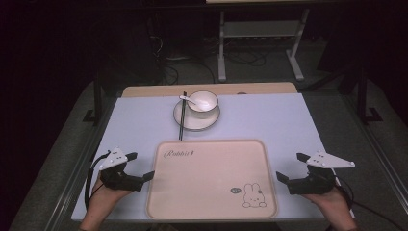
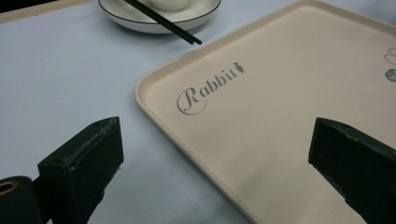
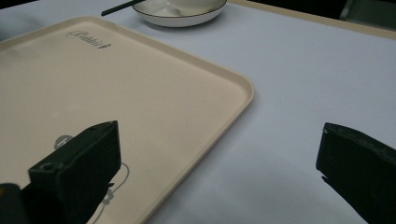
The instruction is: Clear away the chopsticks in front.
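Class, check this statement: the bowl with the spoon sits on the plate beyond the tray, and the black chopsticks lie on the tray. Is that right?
Not quite. The black chopsticks do not lie on the tray; they rest across the plate's left edge, ends on the table short of the tray, as the high view shows. The bowl with the spoon does sit on the plate beyond the tray.

A beige rectangular plastic tray (image 1: 211, 178) with a rabbit print is lying on the pale table (image 1: 279, 120); beyond it, a white bowl (image 1: 202, 101) is sitting on a white saucer (image 1: 185, 120), black chopsticks (image 1: 182, 120) resting alongside.
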`<state>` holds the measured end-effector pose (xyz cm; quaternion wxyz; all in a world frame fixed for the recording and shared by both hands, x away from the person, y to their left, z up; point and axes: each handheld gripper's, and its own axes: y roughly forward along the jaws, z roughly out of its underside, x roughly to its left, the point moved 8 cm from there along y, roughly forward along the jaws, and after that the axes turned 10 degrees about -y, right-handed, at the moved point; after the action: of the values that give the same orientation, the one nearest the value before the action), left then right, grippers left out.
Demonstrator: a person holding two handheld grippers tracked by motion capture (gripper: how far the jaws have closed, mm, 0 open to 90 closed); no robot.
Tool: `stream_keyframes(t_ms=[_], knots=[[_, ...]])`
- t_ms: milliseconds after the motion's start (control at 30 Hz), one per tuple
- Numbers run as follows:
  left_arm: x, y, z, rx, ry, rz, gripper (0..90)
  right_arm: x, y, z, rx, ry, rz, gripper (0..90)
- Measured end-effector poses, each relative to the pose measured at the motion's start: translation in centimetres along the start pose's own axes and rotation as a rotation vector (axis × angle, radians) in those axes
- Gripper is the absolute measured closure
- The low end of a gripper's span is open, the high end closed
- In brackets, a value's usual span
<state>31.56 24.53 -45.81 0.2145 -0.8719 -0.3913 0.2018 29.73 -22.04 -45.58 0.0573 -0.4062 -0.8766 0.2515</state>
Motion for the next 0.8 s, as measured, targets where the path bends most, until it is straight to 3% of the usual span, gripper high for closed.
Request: stream_keyframes(t_ms=[367, 800], knots=[[-0.2, 0.6, -0.7, -0.001, -0.002, 0.027, 2.5, 0.1, -0.1, -0.1, -0.014, 0.008, -0.002, 0.0], [-0.3, 2.6, -2.2, 0.010, 0.009, 0.048, 2.5, -0.1, -0.5, 0.1, -0.015, 0.002, 0.009, 0.0]])
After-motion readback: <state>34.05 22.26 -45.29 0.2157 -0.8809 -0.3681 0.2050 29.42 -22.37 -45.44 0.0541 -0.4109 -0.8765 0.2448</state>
